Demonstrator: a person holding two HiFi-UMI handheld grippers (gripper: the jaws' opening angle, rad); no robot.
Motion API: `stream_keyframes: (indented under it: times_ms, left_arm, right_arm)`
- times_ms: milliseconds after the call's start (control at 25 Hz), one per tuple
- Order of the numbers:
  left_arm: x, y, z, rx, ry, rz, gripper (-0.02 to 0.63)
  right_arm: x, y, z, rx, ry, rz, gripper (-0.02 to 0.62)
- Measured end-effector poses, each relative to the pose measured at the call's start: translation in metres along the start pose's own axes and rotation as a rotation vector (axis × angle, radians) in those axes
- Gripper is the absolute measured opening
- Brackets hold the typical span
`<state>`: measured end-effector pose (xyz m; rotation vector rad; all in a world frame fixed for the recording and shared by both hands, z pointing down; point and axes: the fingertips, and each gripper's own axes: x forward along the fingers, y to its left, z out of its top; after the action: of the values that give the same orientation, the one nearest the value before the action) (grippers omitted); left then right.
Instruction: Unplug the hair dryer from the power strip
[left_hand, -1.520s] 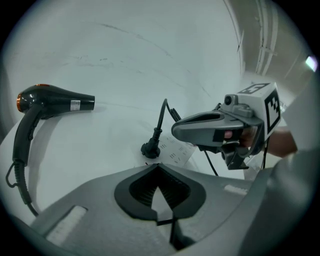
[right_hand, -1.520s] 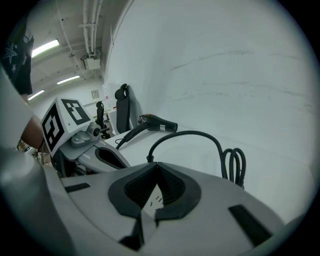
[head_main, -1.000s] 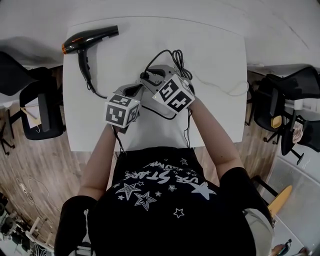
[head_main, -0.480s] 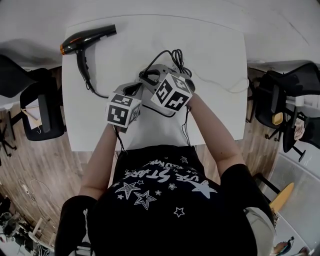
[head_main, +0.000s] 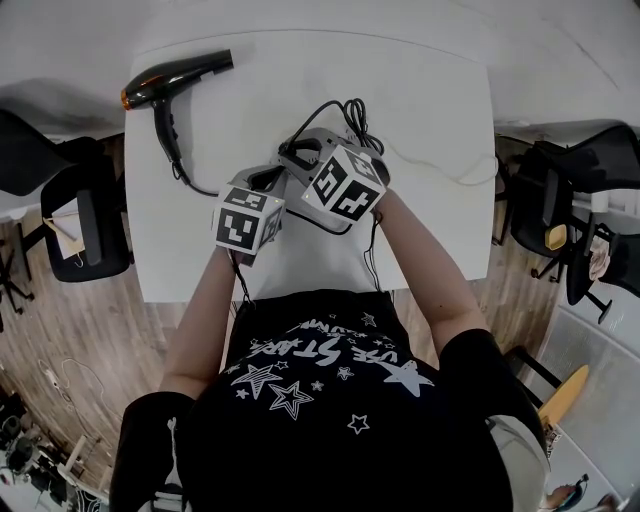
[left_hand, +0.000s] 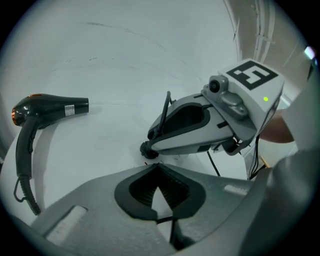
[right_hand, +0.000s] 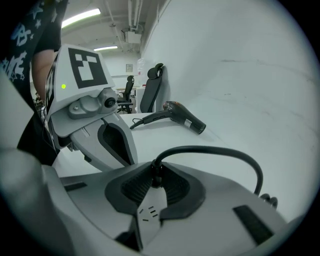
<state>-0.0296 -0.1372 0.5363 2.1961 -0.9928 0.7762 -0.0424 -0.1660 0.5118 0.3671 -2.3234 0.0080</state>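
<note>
Status: not yet unplugged.

Right tool (right_hand: 154, 192) has just closed on the black plug (right_hand: 156, 172), which looks still seated in the white strip (right_hand: 150, 212). Left tool (left_hand: 159, 187) is pinched on a white piece, probably the strip. The pull remains.

- Dryer (head_main: 172, 80): glossy black plastic, orange end; lies at the far left corner of the bench (head_main: 430, 130).
- Cord (right_hand: 220, 152): smooth, arched.
- Bench: matte white.

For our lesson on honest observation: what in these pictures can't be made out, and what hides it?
Power strip: head view, covered by the left gripper and right gripper.
Prongs of the plug: right gripper view, buried between jaws that have just closed on it.
White wedge between the left pads: strip or table, unclear.
Hair dryer label: left gripper view, too small.
</note>
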Motion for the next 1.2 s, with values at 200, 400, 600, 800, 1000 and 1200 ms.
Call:
stream_keyframes:
  times_ms: [200, 400, 600, 800, 1000, 1200]
  left_arm:
    - [0.0, -0.001, 0.002, -0.032, 0.014, -0.035, 0.008]
    - [0.001, 0.0, 0.002, -0.017, 0.019, -0.023, 0.008]
    - [0.001, 0.0, 0.001, -0.01, 0.023, -0.018, 0.008]
    - [0.002, 0.0, 0.001, 0.01, 0.034, -0.01, 0.008]
    - [0.002, -0.002, 0.0, 0.063, 0.051, -0.008, 0.008]
    - [0.001, -0.002, 0.001, 0.048, 0.042, -0.007, 0.008]
  right_arm:
    - [0.001, -0.005, -0.002, 0.157, -0.047, 0.038, 0.067]
    - [0.004, -0.012, -0.004, 0.308, -0.075, 0.086, 0.071]
    - [0.003, -0.008, -0.001, 0.158, -0.016, 0.042, 0.069]
    - [0.001, 0.003, -0.003, -0.103, 0.034, 0.02, 0.067]
    - [0.004, -0.006, -0.003, 0.098, 0.011, 0.098, 0.069]
    - [0.003, -0.008, -0.003, 0.144, -0.014, 0.091, 0.069]
